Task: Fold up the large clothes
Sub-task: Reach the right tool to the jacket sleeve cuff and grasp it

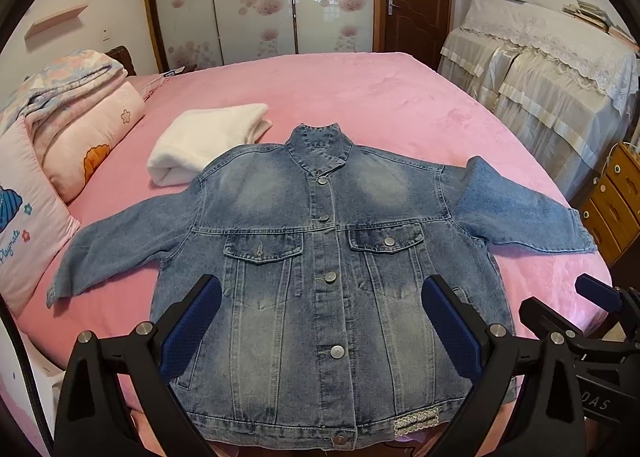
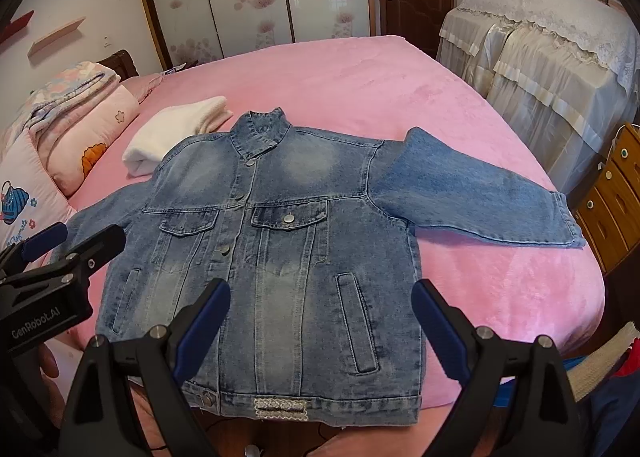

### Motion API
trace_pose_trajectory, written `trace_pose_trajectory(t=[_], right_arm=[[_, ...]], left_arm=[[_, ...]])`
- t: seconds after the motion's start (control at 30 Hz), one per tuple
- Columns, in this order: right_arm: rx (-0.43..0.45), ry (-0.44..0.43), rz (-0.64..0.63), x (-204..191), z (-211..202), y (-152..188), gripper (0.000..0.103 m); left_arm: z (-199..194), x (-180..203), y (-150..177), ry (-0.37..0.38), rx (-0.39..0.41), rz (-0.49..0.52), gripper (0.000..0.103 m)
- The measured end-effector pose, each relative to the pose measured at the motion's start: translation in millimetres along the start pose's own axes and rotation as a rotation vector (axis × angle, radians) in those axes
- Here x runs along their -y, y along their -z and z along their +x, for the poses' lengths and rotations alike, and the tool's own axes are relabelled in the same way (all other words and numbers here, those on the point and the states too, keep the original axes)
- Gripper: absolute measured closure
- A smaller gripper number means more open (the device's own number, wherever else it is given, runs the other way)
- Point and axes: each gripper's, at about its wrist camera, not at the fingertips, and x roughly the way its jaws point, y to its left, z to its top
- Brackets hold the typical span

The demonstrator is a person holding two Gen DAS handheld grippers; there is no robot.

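The denim jacket (image 1: pixel 320 257) lies flat, buttoned, at frame centre on the pink bed (image 1: pixel 360 89). The left gripper (image 1: pixel 320 329) and right gripper (image 2: pixel 320 329) hover wide open, empty. Grip one sleeve cuff (image 2: pixel 560 217) first; fold inward across the chest.

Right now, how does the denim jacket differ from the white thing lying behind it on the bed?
The denim jacket is spread flat, buttoned, sleeves out; the white towel is folded into a compact bundle. The jacket is faded blue and larger; the towel is plain white and smaller. Both rest on the pink bed cover.

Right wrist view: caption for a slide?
Open right claw above a buttoned blue denim jacket spread flat on a pink bed.
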Motion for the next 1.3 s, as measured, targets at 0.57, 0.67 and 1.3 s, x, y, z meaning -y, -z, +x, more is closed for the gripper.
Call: trace_pose_trajectory(t=[0.57, 0.67, 1.3], right_arm=[[0.017, -0.009, 0.01, 13.6, 9.9, -16.3, 0.01], [0.027, -0.009, 0.017, 18.1, 10.0, -20.9, 0.01], [0.14, 0.239, 0.16, 144.7, 26.7, -81.9, 0.01]], left_arm=[[11.6, 20.2, -13.1, 0.037, -0.046, 0.05, 0.003], [16.7, 26.5, -18.7, 0.044, -0.061, 0.054, 0.003], [53.0, 128.4, -102.2, 0.08, 0.089, 0.226, 0.003]])
